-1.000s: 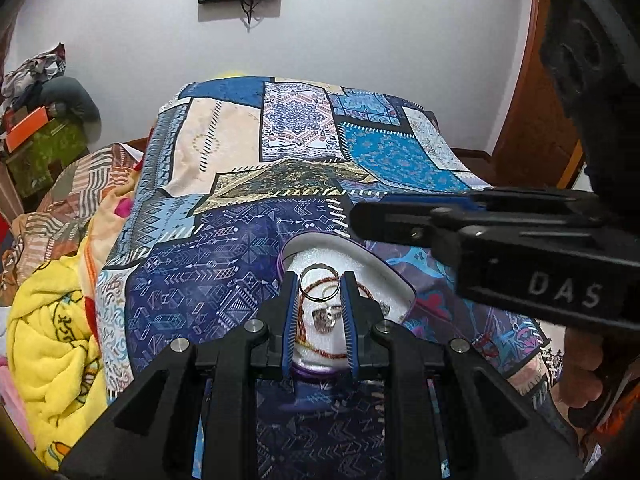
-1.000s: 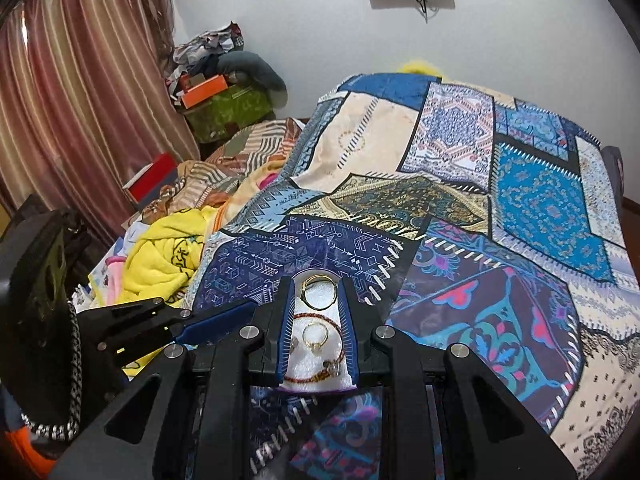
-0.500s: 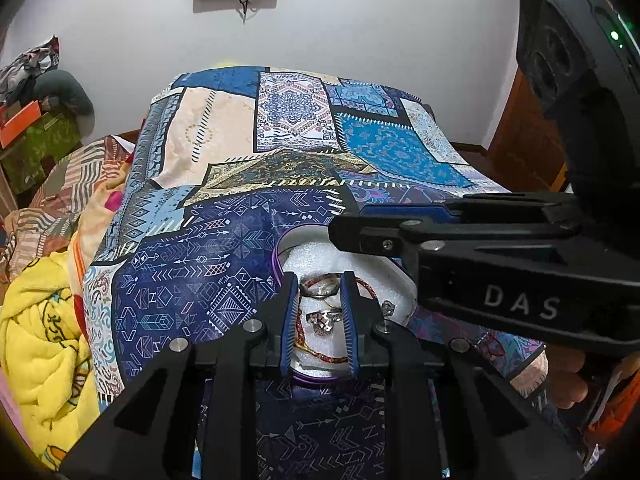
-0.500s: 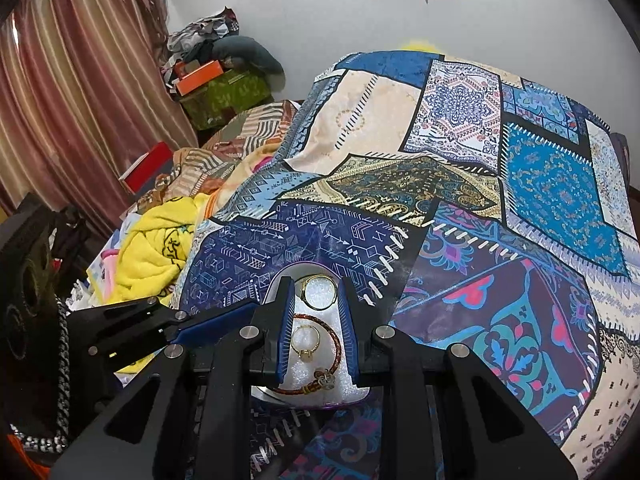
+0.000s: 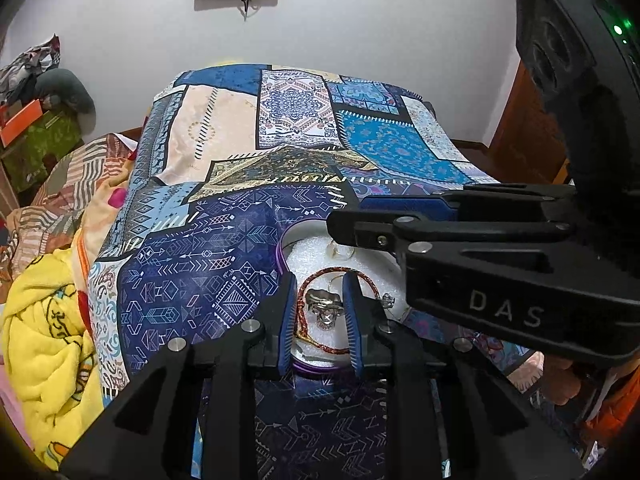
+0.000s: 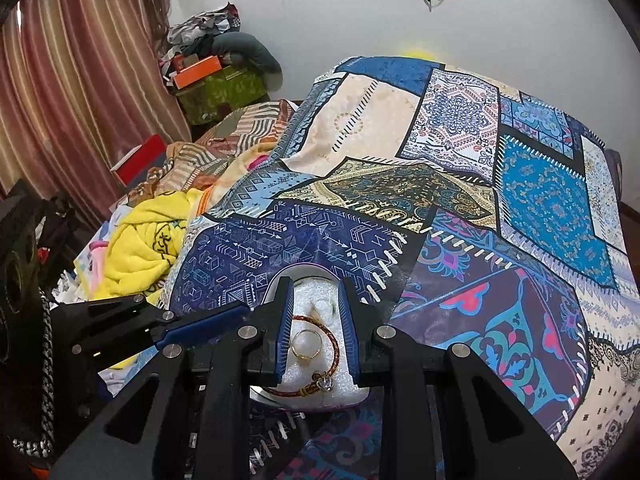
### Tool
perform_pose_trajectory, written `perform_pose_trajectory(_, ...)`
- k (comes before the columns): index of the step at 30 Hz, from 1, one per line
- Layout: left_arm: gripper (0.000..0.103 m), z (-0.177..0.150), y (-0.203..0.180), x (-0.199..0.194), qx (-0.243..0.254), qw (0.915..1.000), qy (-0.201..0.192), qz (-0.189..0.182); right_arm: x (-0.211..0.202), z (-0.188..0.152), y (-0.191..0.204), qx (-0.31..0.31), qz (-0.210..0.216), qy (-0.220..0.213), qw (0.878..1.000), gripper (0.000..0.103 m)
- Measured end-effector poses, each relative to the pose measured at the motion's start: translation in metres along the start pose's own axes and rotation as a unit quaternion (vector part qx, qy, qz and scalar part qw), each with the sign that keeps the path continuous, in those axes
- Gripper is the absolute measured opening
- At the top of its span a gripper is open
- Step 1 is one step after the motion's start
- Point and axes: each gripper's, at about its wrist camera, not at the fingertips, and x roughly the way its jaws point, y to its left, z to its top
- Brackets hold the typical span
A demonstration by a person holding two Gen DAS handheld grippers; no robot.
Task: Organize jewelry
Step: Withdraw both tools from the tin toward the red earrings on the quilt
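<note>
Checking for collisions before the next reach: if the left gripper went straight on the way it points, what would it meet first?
Probably the silver ring between its fingertips, on the foam-lined dish; depth is unclear.

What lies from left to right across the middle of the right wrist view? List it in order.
Striped curtain → red box → yellow blanket → dark blue arrow-print patch of the bedspread → bright blue floral patch.
</note>
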Motion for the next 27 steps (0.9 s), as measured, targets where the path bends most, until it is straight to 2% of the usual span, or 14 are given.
perform_pose_trajectory(5,0.022,0.001,-0.001,-0.005,-0.002,1.0000,-0.002,0.003,-0.009,0.000,-0.002,0.006,-0.008,-0.011,1.000,0.032)
perform_pose_trajectory(18,0.023,0.006,-0.007,-0.043,-0.007,0.9996,-0.020,0.021,-0.055,-0.011,-0.004,0.009,-0.038,-0.035,0.999,0.032)
perform_pose_trajectory(19,0.023,0.006,-0.008,-0.046,-0.007,0.9995,-0.022,0.022,-0.060,-0.013,-0.004,0.009,-0.040,-0.037,0.998,0.032)
perform_pose_trajectory(21,0.030,0.007,-0.010,-0.055,-0.008,0.9993,-0.027,0.025,-0.068,-0.017,-0.003,0.009,-0.047,-0.040,0.998,0.032)
perform_pose_trajectory(27,0.031,0.008,-0.027,-0.074,0.002,0.9991,-0.036,0.023,-0.092,-0.033,-0.007,0.013,-0.065,-0.045,0.997,0.032)
